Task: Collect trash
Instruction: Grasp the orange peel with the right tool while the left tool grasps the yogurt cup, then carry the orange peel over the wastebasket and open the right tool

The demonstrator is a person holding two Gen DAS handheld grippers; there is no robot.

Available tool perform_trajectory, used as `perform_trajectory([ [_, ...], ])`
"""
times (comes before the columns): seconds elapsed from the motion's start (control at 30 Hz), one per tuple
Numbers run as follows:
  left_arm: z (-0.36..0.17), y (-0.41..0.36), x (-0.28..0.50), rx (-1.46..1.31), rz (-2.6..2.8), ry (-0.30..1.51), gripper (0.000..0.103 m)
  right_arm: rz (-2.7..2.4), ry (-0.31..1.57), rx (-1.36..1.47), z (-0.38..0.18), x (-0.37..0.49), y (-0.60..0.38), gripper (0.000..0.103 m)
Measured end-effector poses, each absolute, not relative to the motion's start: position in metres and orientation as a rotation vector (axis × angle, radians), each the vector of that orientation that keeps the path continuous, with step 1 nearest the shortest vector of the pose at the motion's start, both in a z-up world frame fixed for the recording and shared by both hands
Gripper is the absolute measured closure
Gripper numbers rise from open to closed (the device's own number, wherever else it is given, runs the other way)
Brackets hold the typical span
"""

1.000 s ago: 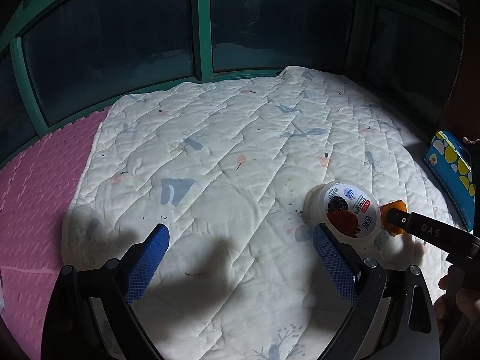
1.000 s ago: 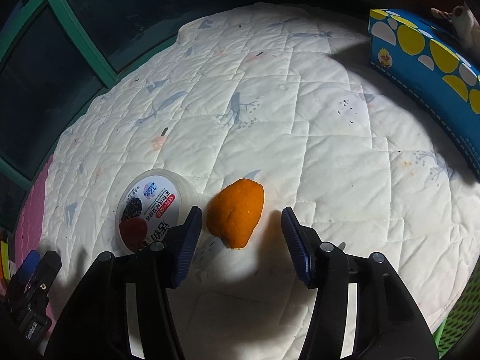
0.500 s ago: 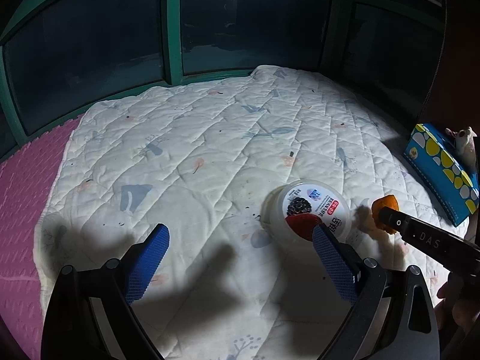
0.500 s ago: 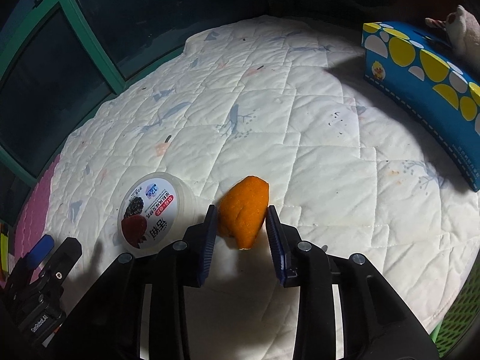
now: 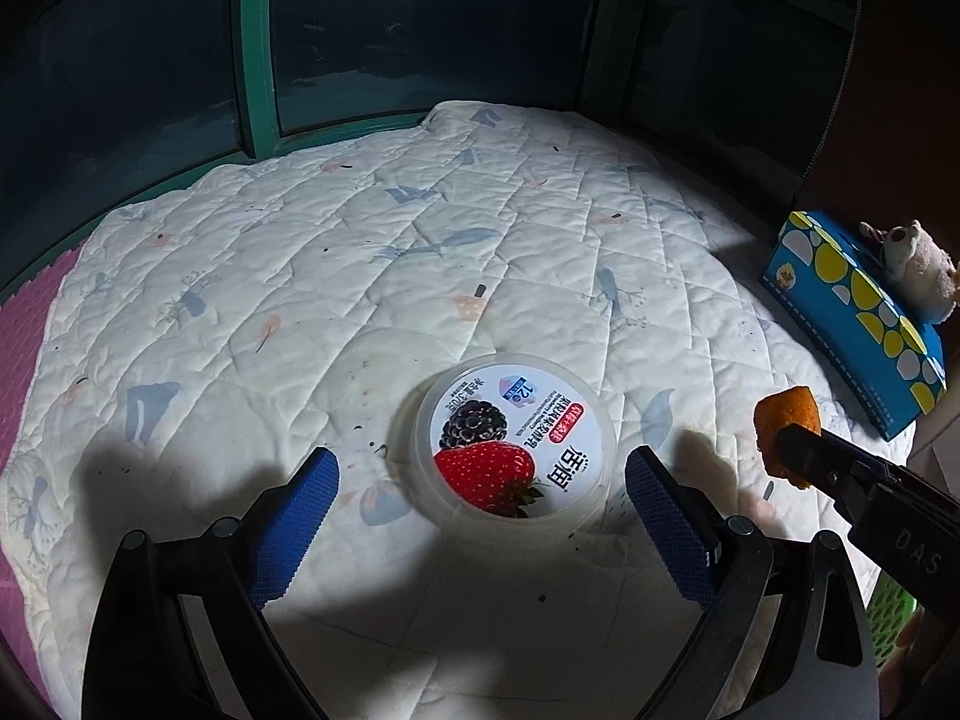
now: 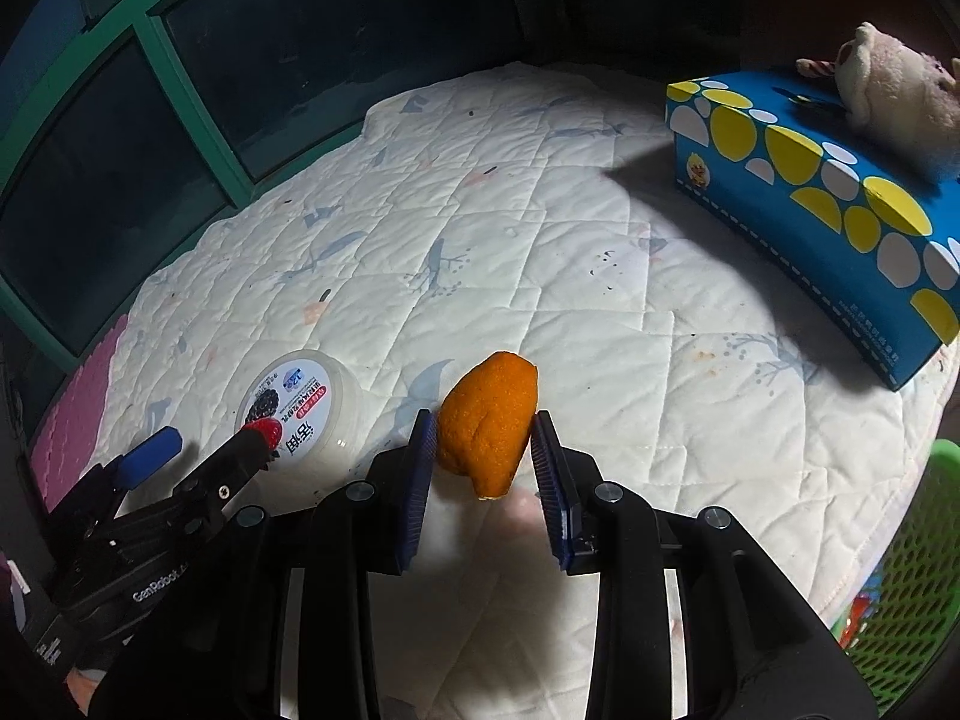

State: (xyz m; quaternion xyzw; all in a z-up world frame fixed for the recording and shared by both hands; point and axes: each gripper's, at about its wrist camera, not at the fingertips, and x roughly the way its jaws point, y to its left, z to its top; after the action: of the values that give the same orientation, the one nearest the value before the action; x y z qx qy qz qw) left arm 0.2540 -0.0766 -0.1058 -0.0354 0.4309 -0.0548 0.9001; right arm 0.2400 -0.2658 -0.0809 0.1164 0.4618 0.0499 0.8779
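Note:
A piece of orange peel (image 6: 489, 420) is pinched between the blue pads of my right gripper (image 6: 480, 438), lifted a little off the white quilted mat (image 6: 600, 300). In the left wrist view the same orange peel (image 5: 786, 420) shows at the right, held at the tip of the right gripper (image 5: 792, 450). A round yogurt tub (image 5: 516, 438) with a berry-printed lid lies on the mat (image 5: 360, 276), just ahead of and between the wide-apart blue pads of my open left gripper (image 5: 480, 480). From the right wrist, the tub (image 6: 300, 408) sits at the left beside the left gripper (image 6: 204, 450).
A blue and yellow tissue box (image 6: 810, 204) with a small plush toy (image 6: 900, 96) on it stands at the mat's right edge. A green mesh basket (image 6: 912, 600) is at the lower right. Dark windows with green frames (image 5: 258, 60) border the far side. Pink foam flooring (image 5: 24, 312) lies left.
My right gripper closed on the orange peel and raised it off the mat. My left gripper moved toward the yogurt tub, which now sits centred between its open pads.

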Motion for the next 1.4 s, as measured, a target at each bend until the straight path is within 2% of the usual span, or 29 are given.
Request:
perform_trajectory([
  [1.13, -0.141, -0.093, 0.289, -0.095, -0.102, 1.009, 0.010, 0.077, 0.934, 0.253, -0.072, 0.212, -0.293, 0.070],
  [1.23, -0.142, -0.099, 0.289, -0.057, -0.099, 1.005, 0.014, 0.075, 0.936, 0.248, -0.072, 0.211, -0.294, 0.070],
  [1.4, -0.141, -0.101, 0.287, -0.049, -0.093, 0.990, 0.014, 0.071, 0.927, 0.230, -0.069, 0.205, -0.293, 0.070],
])
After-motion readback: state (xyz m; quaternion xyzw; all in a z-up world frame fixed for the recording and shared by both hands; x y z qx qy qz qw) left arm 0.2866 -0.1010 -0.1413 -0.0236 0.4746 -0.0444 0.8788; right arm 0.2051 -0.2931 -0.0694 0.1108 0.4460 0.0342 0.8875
